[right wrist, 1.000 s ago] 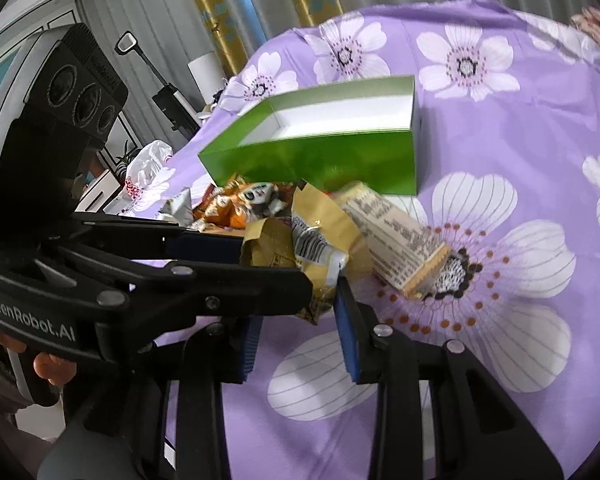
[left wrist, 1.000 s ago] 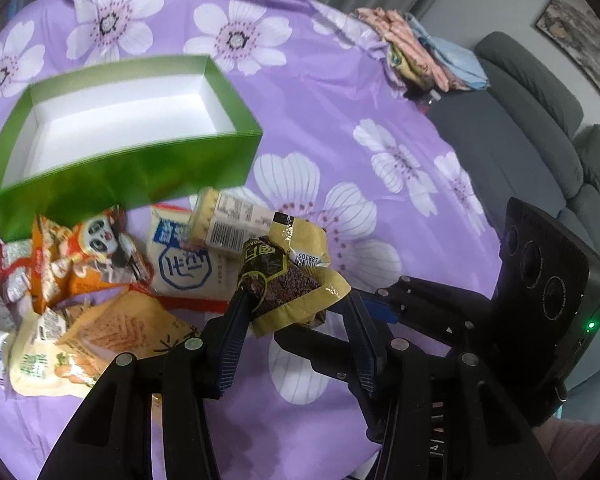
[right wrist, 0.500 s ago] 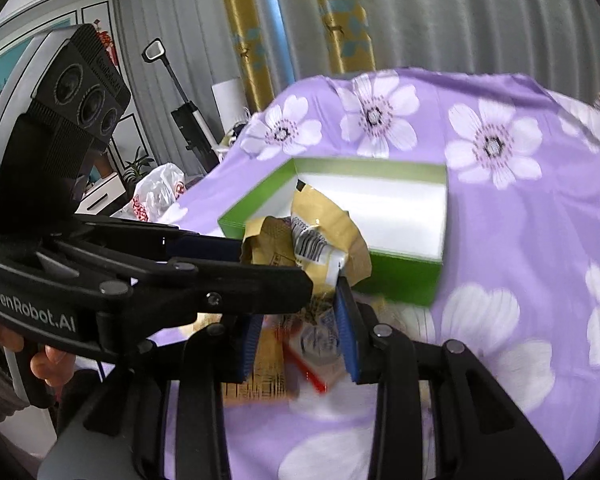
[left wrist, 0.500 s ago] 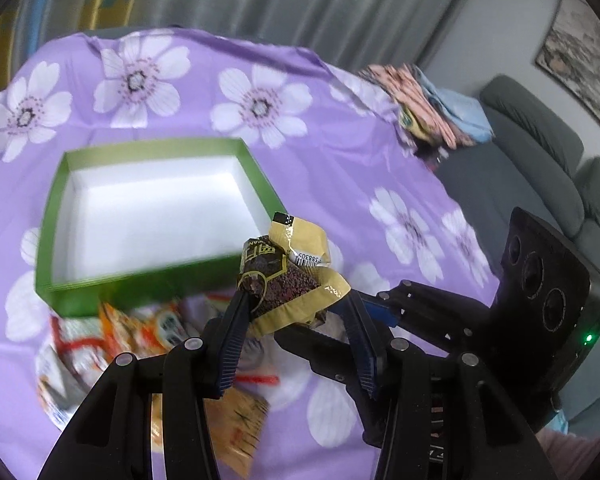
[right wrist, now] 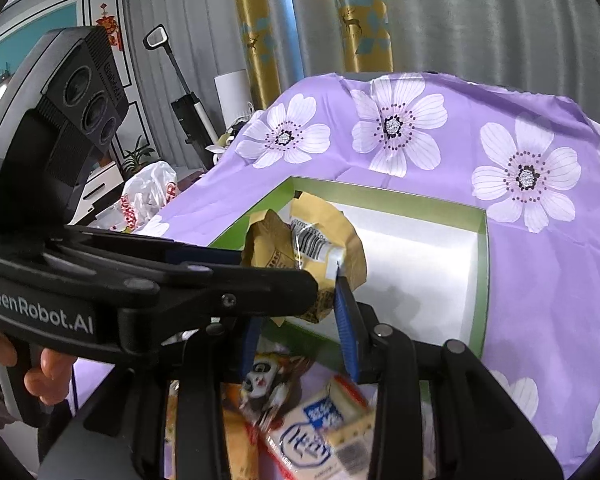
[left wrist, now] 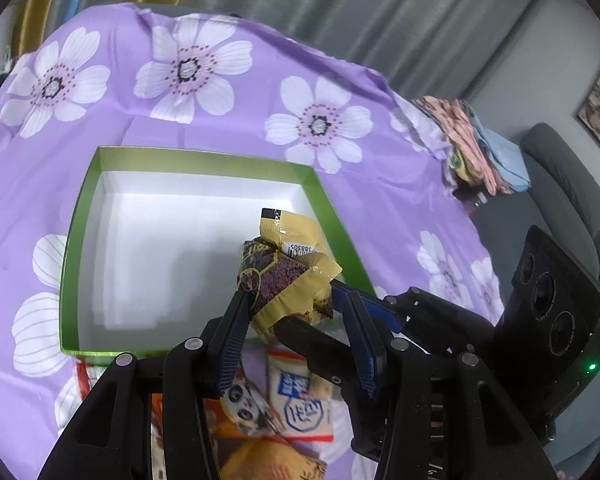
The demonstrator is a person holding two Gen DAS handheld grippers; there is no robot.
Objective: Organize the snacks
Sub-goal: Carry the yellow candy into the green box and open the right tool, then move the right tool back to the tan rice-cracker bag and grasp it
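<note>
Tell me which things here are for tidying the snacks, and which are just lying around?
For the job:
- yellow snack packet, held by left gripper and right gripper, whose jaws are opening
- green box, empty
- loose snacks in front of it

Just lying about:
- folded clothes
- sofa
- plastic bag
- flowered cloth

Both fisheye views bend straight lines toward a black circular vignette at the corners, and daylight filters evenly through the grey curtains [right wrist: 480,20] behind the table. The white floor of the green box [left wrist: 148,248] is overexposed, nearly featureless in the left wrist view, and carries soft grey shadows. The snack packets [right wrist: 312,432] nearest the lens are smeared by blur, while the flowered cloth [right wrist: 540,240] remains sharp.
</note>
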